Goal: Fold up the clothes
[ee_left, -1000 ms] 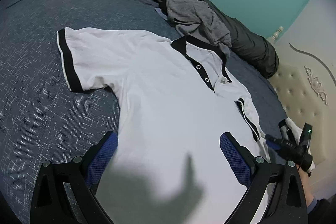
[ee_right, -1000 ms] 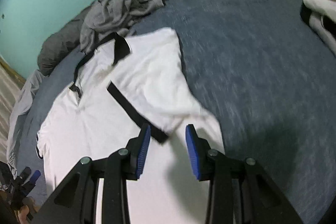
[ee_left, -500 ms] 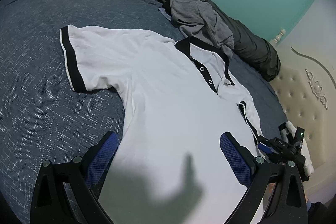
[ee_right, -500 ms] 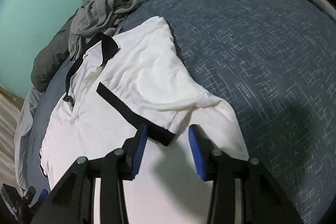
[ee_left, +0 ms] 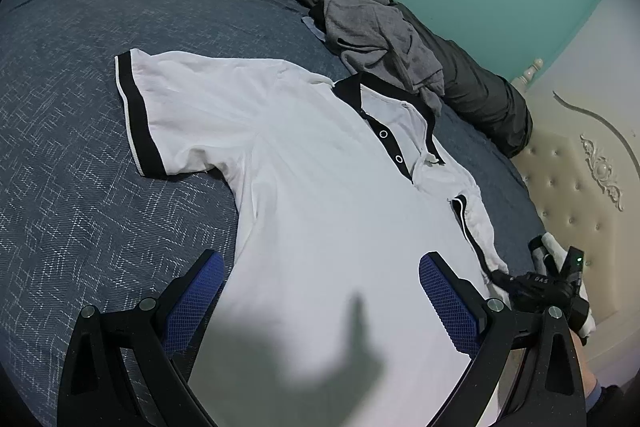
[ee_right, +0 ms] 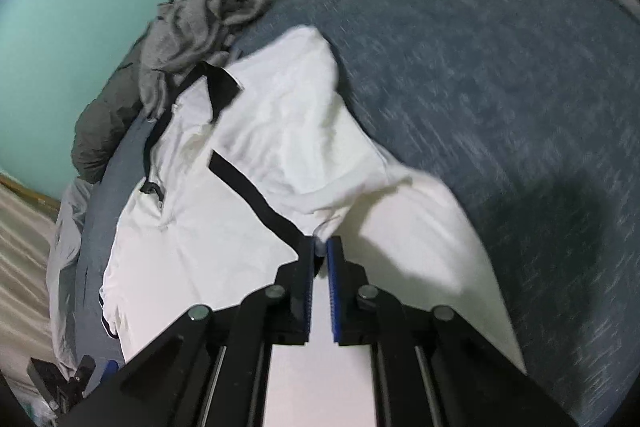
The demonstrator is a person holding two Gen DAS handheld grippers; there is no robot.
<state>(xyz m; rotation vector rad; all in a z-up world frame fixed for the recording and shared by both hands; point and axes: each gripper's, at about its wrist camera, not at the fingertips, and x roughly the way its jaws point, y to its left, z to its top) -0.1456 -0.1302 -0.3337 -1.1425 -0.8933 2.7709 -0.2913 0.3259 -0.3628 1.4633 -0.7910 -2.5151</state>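
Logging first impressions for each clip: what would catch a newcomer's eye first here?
A white polo shirt with black trim lies spread across the blue bedspread. The right gripper is shut on the folded-in sleeve's edge. A crumpled grey garment sits just beyond the collar.

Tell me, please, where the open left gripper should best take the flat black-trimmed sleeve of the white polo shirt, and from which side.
Probably at the black cuff band of the spread sleeve on the white polo shirt. That edge lies flat and free on the dark blue bedspread, so the left gripper could come from the outer, bedspread side, one finger sliding under the cuff.
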